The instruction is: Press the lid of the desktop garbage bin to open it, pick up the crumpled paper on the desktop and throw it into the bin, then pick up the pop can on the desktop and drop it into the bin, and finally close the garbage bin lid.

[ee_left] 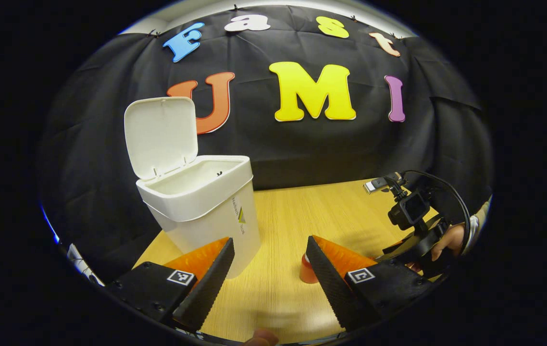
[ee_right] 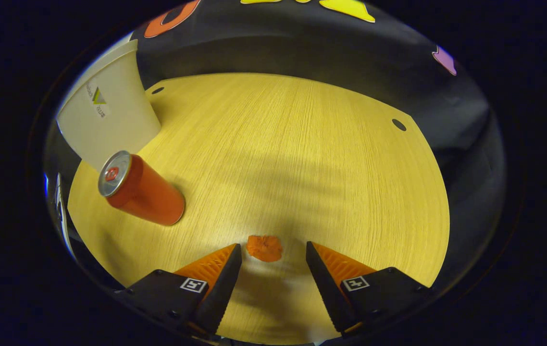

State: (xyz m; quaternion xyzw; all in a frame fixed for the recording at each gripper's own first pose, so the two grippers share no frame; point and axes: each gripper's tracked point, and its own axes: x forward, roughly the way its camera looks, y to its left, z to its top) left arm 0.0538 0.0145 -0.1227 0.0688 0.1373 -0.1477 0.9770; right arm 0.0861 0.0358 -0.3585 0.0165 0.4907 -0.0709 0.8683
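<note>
1. Bin [ee_left: 206, 211]: the white desktop garbage bin stands on the wooden table [ee_left: 302, 211], toward its left rear, with its lid [ee_left: 160, 134] flipped up and leaning back on the hinge. The opening faces upward, and I cannot tell what lies inside.
2. Left gripper [ee_left: 268, 259]: its fingers are spread wide apart with nothing between them but bare tabletop. The left finger sits in front of the bin's lower corner.
3. Pop can [ee_right: 141, 190]: the red can stands upright on the table just beside the bin's wall [ee_right: 110, 115]. In the left gripper view it peeks out [ee_left: 307, 271] beside the right finger.
4. Crumpled paper [ee_right: 264, 248]: a small orange wad lies on the table, apart from the can.
5. Right gripper [ee_right: 273, 262]: the jaws stand wide, one on each side of the paper, not touching it; the wad lies just ahead of the fingertips.
6. In the left gripper view the right gripper's body with its camera [ee_left: 410, 209] and cable shows at the right edge of the table, held by a hand [ee_left: 449, 240].
</note>
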